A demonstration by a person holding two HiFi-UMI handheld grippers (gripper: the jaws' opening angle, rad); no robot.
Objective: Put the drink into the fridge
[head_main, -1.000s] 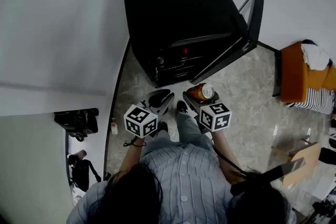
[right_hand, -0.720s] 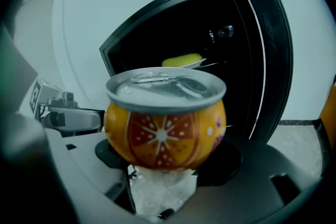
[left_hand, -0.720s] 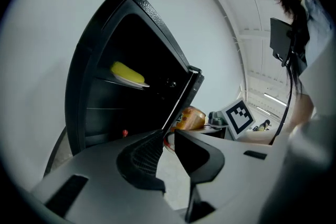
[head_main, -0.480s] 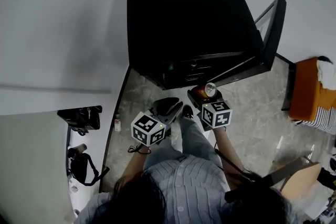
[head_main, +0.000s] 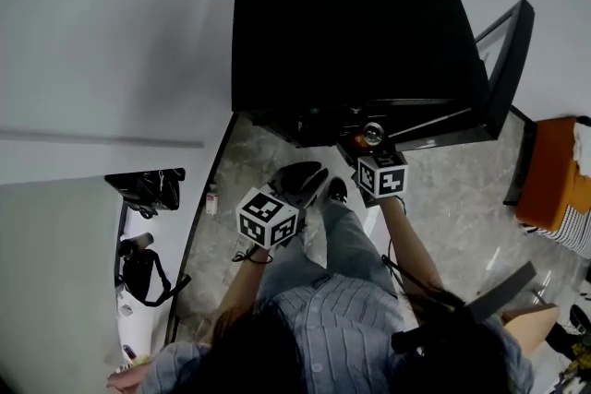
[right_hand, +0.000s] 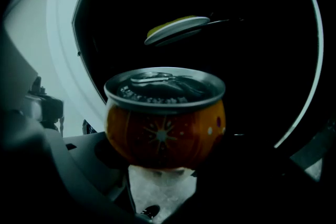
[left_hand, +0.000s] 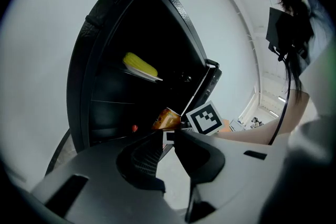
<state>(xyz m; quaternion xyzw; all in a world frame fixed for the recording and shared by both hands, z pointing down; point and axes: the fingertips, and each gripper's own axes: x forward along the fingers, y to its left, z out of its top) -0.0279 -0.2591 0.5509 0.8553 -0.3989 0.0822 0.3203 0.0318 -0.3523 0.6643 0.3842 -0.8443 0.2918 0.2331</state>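
The drink is an orange can with a silver top (head_main: pixel 369 137), (right_hand: pixel 165 118). My right gripper (head_main: pixel 368 150), (right_hand: pixel 166 161) is shut on it and holds it at the mouth of the black fridge (head_main: pixel 342 14). The fridge door (head_main: pixel 503 60) stands open to the right. Seen from the left gripper view, the can (left_hand: pixel 167 119) hangs just in front of the dark shelves. My left gripper (head_main: pixel 302 181), (left_hand: pixel 167 148) hangs lower and to the left, open and empty.
Inside the fridge, a plate with something yellow (right_hand: pixel 176 26), (left_hand: pixel 139 66) sits on a shelf above the can. An orange seat (head_main: pixel 554 185) stands right of the door. Dark bags (head_main: pixel 146 189) and a small bottle (head_main: pixel 212 198) lie on the floor at the left.
Both grippers have moved forward toward the fridge. The can has gone from above the floor to the fridge opening. The left gripper stays open.
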